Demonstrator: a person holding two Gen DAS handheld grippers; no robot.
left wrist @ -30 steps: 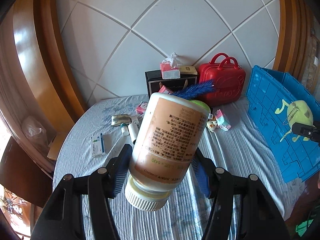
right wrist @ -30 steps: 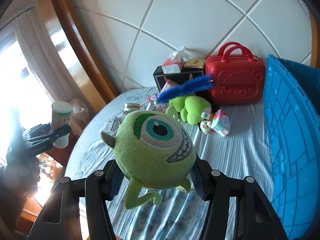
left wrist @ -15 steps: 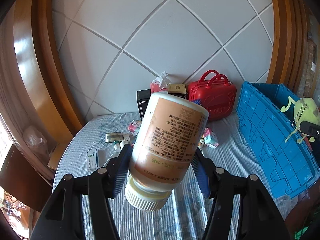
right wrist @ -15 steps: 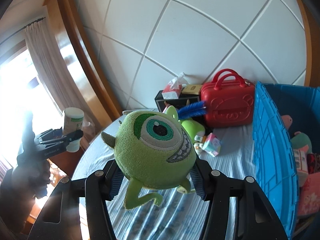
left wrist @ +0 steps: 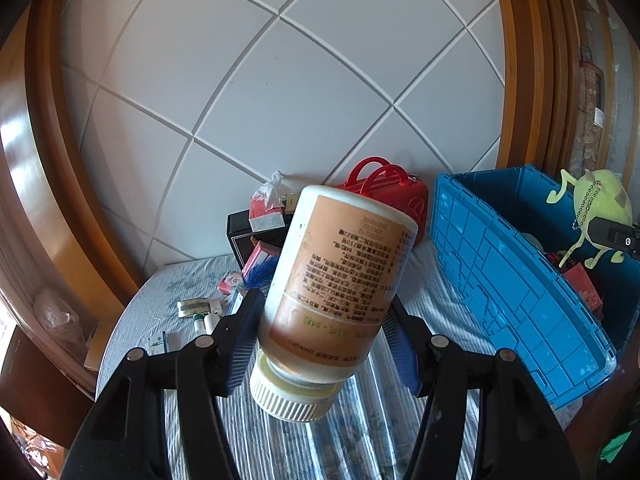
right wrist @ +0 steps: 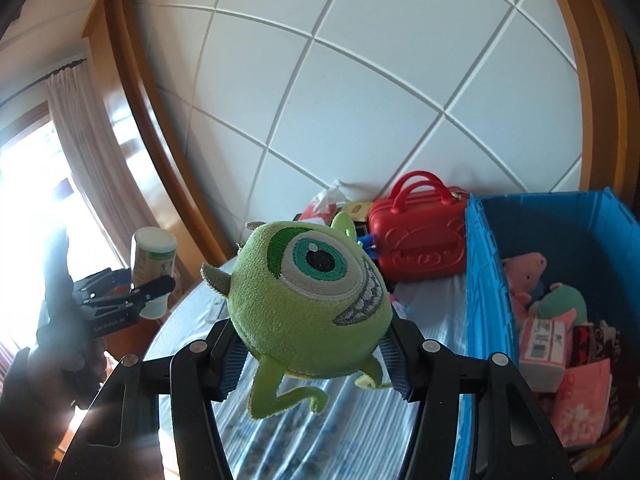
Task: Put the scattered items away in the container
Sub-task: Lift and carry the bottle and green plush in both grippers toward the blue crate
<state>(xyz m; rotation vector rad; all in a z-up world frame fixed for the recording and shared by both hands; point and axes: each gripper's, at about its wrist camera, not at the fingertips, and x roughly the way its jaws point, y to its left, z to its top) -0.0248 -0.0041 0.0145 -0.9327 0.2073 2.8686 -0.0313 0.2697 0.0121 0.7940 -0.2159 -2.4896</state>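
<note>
My left gripper (left wrist: 320, 340) is shut on a white pill bottle (left wrist: 336, 292) with an orange label, held cap toward the camera, high above the table. My right gripper (right wrist: 312, 356) is shut on a green one-eyed plush monster (right wrist: 308, 300). The blue crate (left wrist: 516, 284) stands at the right edge of the table; in the right wrist view the blue crate (right wrist: 484, 280) holds a pink pig plush (right wrist: 524, 268), a white and pink box and other items. In the left wrist view the plush monster (left wrist: 596, 208) hangs over the crate. The right wrist view shows the left gripper (right wrist: 132, 292) with its bottle at far left.
A red handbag (right wrist: 420, 248), a black box (left wrist: 248, 236) with a tissue pack on top, a blue feather (left wrist: 256, 276) and small boxes and tubes (left wrist: 196, 312) lie on the striped tablecloth (left wrist: 360, 432). A tiled wall stands behind; wooden frames flank it.
Both grippers have risen and moved toward the crate with their loads. The crate's inside has come into view, and the plush now hangs over it.
</note>
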